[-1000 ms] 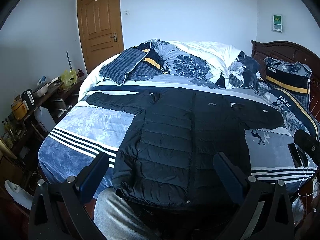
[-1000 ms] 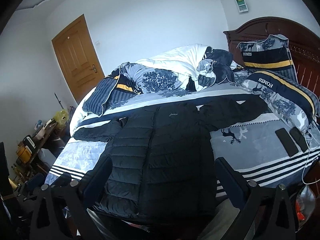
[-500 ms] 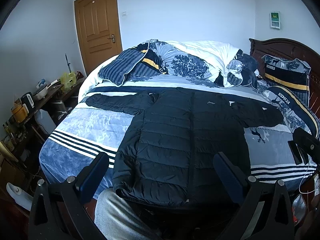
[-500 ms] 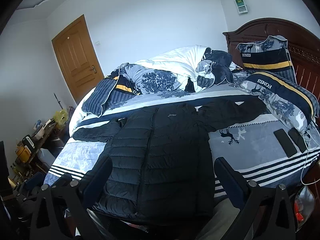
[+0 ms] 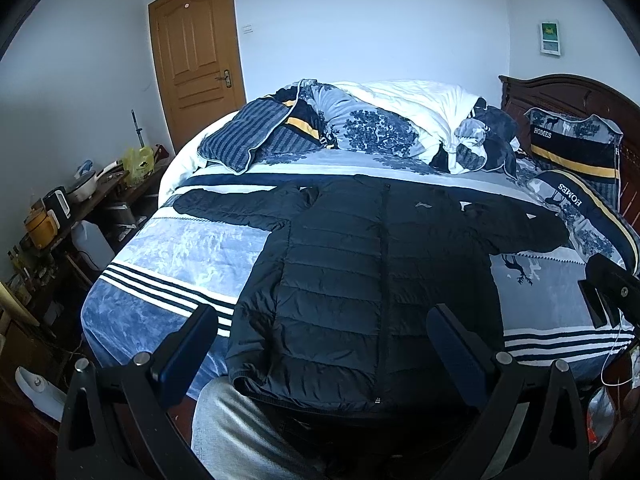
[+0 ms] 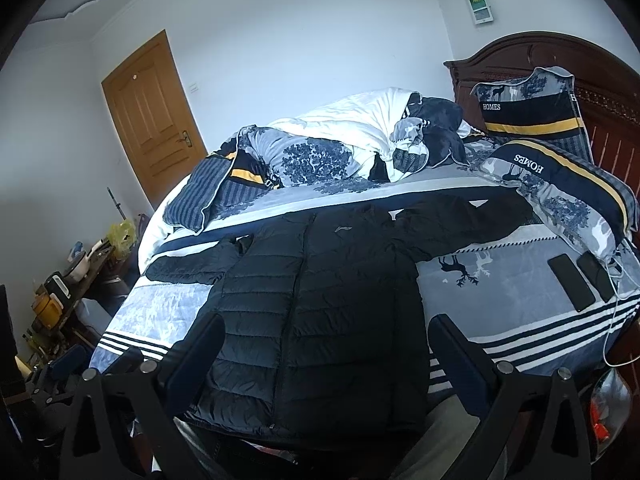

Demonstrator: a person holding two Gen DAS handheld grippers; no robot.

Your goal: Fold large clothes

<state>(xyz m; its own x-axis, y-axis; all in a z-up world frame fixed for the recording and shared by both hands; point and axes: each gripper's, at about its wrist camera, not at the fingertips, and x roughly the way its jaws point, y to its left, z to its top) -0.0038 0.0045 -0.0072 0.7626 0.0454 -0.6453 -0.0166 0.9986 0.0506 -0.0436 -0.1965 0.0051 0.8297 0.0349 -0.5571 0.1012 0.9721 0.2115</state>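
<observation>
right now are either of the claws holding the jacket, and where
Nothing is held. Left claw and right claw are open above the black quilted puffer jacket, which lies flat.

Black puffer jacket (image 5: 376, 276), zipped, flat on bed, sleeves spread

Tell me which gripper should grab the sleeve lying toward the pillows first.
Right, probably. That sleeve stretches toward the HOMES pillows on the right gripper side; the left gripper sits nearer the other sleeve. Both are open, above the jacket hem.
</observation>
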